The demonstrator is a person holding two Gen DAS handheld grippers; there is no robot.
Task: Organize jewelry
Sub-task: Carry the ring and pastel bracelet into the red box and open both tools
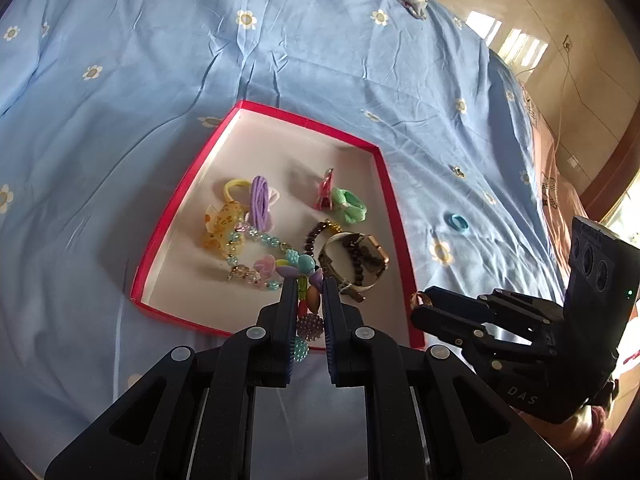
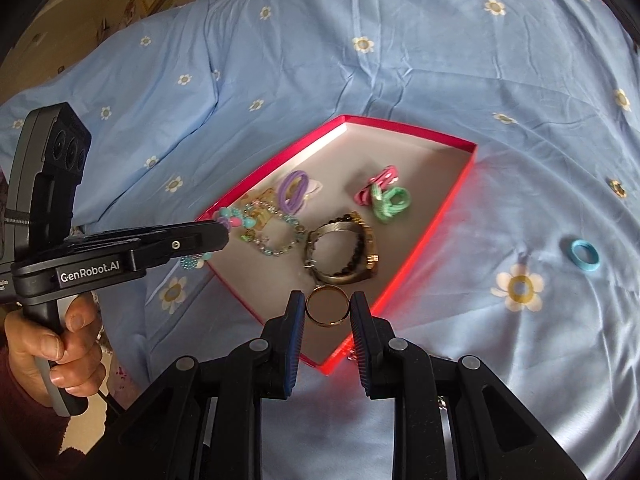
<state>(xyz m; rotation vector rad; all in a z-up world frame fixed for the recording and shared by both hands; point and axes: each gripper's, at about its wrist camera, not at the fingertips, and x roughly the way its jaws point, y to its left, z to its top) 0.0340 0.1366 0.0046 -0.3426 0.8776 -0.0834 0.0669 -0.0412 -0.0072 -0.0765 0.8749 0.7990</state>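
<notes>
Holding two pieces at once, both grippers hang over the near end of the red box (image 2: pixel 436 222), the landmark for all positions below. The left gripper (image 1: pixel 309 300) is clamped on a multicoloured bead bracelet (image 1: pixel 309 322), which runs down between its pads and trails toward the box's near wall. The right gripper (image 2: pixel 328 312) pinches a gold ring (image 2: pixel 327 306) edge-to-edge between its pads, above the near corner of the box.

Hazards:
- The ring is held only at two points on its rim. It appears liable to pivot or spring out if the pads loosen unevenly, and it could land on the blue bedsheet (image 2: pixel 400 80) outside the near wall.
- The bracelet's hanging end may catch the box's near wall or snag the bead strand (image 2: pixel 280 236) already lying inside.
- The two grippers work close together at the same end, so contact between them is possible.

Clearance:
- The far half of the box floor is bare and offers the best drop room.
- The near half is crowded by a watch (image 2: pixel 348 252), hair ties and a clip.
- A blue hair tie (image 2: pixel 585 255) lies on the sheet outside the box's right wall, not yet collected.
</notes>
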